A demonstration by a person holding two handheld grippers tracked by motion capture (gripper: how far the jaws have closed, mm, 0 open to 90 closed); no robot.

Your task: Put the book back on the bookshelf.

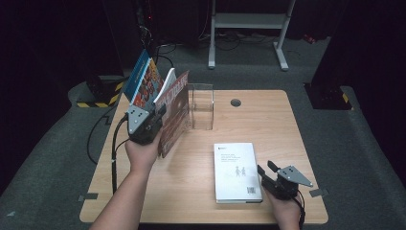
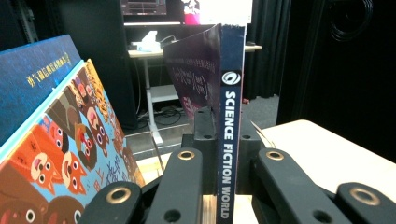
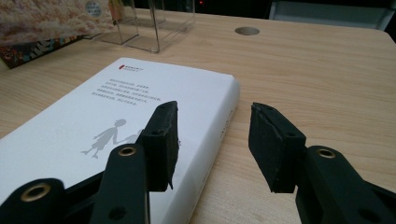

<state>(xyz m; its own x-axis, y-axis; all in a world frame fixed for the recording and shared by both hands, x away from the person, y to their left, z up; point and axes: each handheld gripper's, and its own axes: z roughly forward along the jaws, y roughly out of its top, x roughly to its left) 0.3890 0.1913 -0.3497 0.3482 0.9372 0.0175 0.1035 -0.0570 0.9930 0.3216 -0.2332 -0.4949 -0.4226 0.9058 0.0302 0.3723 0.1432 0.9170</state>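
1. We see the left gripper (image 1: 152,125) at the tabletop's (image 1: 201,191) left side, held up off the surface in the person's left hand (image 1: 142,154).
2. Its fingers (image 2: 180,186) are clamped on the spine of a thin magazine marked "SCIENCE FICTION WORLD" (image 2: 229,140); in the left gripper view the spine stands upright between them.
3. In the high view the magazine (image 1: 173,112) stands on edge, tilted, its lower edge near the tabletop, just left of a clear acrylic book stand (image 1: 201,108).
4. Left of the magazine, picture books (image 1: 143,81) lean outward at the tabletop's back-left corner; the nearest has a cartoon-animal cover (image 2: 70,154), with a blue book (image 2: 37,79) behind it.
5. A white book (image 1: 237,171) lies flat on the front right of the tabletop, back cover up, barcode toward the person.
6. The right gripper (image 1: 268,173) sits low at the white book's right edge, near its front corner.
7. Its fingers (image 3: 163,140) are apart: one over the cover of the white book (image 3: 93,135), the other over bare wood beside the spine; we cannot tell whether either touches.
8. A round cable hole (image 1: 235,102) sits at the back of the tabletop.
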